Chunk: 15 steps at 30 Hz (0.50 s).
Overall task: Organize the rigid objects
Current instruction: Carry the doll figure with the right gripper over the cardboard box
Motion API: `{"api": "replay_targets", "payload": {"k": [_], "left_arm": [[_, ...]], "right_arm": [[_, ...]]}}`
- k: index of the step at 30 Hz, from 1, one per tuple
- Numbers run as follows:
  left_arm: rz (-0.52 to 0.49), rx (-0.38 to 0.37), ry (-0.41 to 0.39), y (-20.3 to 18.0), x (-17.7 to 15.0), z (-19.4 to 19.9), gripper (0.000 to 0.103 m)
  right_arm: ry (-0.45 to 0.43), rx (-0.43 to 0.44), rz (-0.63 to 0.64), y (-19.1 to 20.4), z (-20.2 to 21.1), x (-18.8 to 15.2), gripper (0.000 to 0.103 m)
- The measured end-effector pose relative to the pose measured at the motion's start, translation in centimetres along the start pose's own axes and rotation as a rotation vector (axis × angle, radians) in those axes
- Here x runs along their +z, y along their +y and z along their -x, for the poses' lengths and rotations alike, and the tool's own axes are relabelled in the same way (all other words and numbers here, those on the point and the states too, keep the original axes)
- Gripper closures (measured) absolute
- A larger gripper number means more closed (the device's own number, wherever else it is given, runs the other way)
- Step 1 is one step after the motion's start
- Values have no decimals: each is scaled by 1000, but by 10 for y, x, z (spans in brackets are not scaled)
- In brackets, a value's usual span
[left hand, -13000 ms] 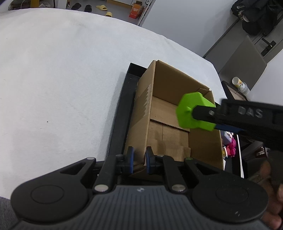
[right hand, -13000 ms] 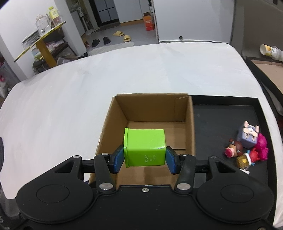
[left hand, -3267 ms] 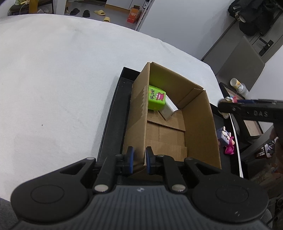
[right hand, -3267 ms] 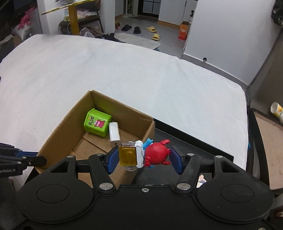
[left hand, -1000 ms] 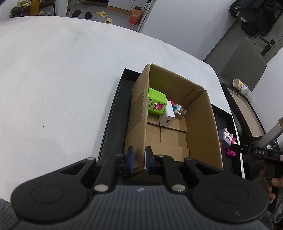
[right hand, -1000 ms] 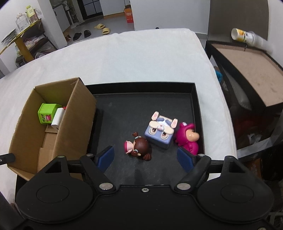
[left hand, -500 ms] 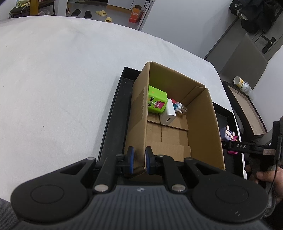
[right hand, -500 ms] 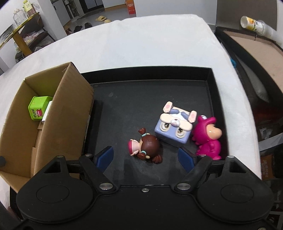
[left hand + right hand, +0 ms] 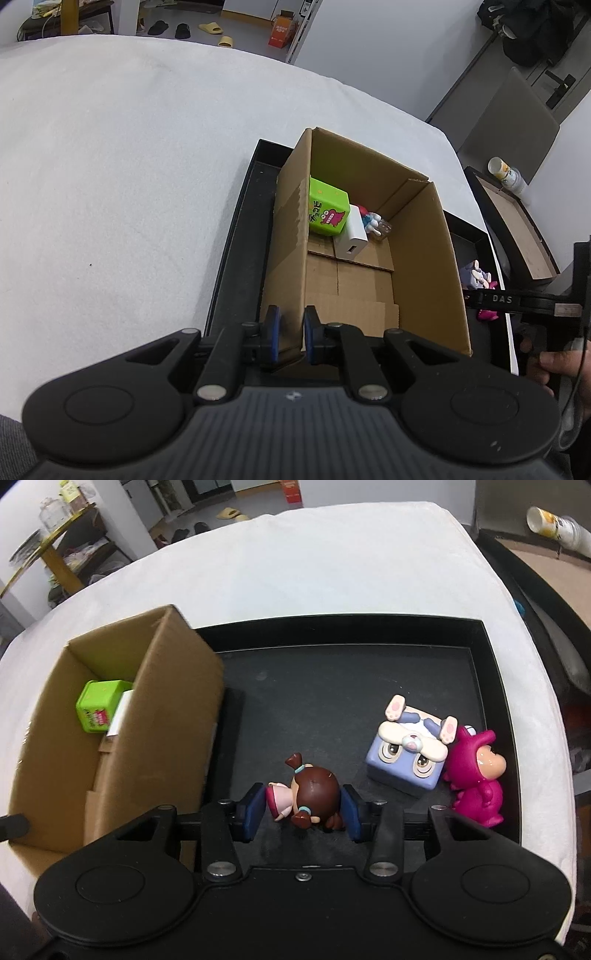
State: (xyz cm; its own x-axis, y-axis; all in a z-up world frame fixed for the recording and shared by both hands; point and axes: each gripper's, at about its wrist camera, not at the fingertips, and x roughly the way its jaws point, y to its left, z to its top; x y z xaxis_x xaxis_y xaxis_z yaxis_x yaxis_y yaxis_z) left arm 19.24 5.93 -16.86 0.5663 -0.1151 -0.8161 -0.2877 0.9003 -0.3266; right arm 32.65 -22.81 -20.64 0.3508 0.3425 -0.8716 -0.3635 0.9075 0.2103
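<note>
My left gripper is shut on the near wall of the cardboard box, which stands in the black tray. The box holds a green cube, a white charger and a small red-and-white figure. In the right wrist view my right gripper has closed in around a brown-haired doll lying on the tray floor, its pads close on both sides. A purple bunny cube and a magenta figure lie to its right.
The tray sits on a white table. The box stands left of my right gripper. A second dark tray with a brown bottom and a cup are off the table's right side.
My right gripper has dropped toward the tray and narrowed from wide open to around the brown-haired doll. My left gripper keeps its hold on the box wall.
</note>
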Motion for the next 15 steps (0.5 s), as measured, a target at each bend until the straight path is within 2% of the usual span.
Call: {"api": "replay_targets", "payload": {"k": [15], "left_arm": [[-1,-3,-7,0,-2,5,91]], "right_arm": [[-69,13,31,13,50,0,60]]}}
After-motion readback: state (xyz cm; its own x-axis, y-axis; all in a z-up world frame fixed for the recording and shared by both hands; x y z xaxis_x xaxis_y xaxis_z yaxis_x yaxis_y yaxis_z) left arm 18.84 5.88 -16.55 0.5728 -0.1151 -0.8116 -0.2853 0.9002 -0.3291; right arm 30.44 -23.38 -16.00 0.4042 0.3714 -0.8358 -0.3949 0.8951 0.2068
